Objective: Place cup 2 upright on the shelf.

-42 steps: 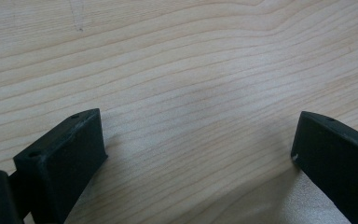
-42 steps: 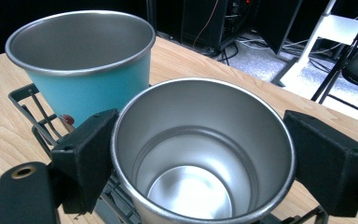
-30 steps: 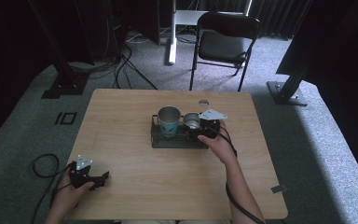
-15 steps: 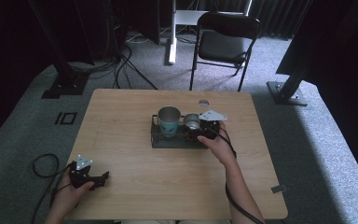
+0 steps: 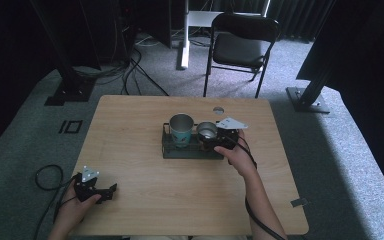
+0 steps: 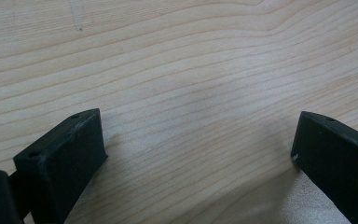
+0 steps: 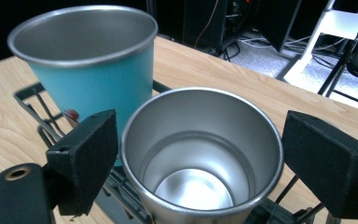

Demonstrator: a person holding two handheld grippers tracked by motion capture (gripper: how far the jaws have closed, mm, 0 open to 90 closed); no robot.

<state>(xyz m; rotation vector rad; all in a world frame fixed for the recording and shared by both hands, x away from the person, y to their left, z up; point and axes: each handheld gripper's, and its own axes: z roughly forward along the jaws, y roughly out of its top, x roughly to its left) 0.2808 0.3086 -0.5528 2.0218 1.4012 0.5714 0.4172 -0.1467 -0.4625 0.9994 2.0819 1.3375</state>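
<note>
Dark studio floor and a folding chair [image 5: 240, 42] lie beyond the pale wooden table [image 5: 130, 125]. Nothing has visibly shifted over the last second: the right hand-held gripper [image 7: 200, 154] stays spread wide around the steel cup [image 7: 200, 154], not yet clamping it, so the grasp seems about to come. That cup stands in the wire rack [image 5: 192, 150]. A teal cup [image 7: 86, 60] sits just beyond the left jaw, crowding the closure. The left hand-held gripper [image 5: 97, 190], jaws apart and empty, rests far off.
</note>
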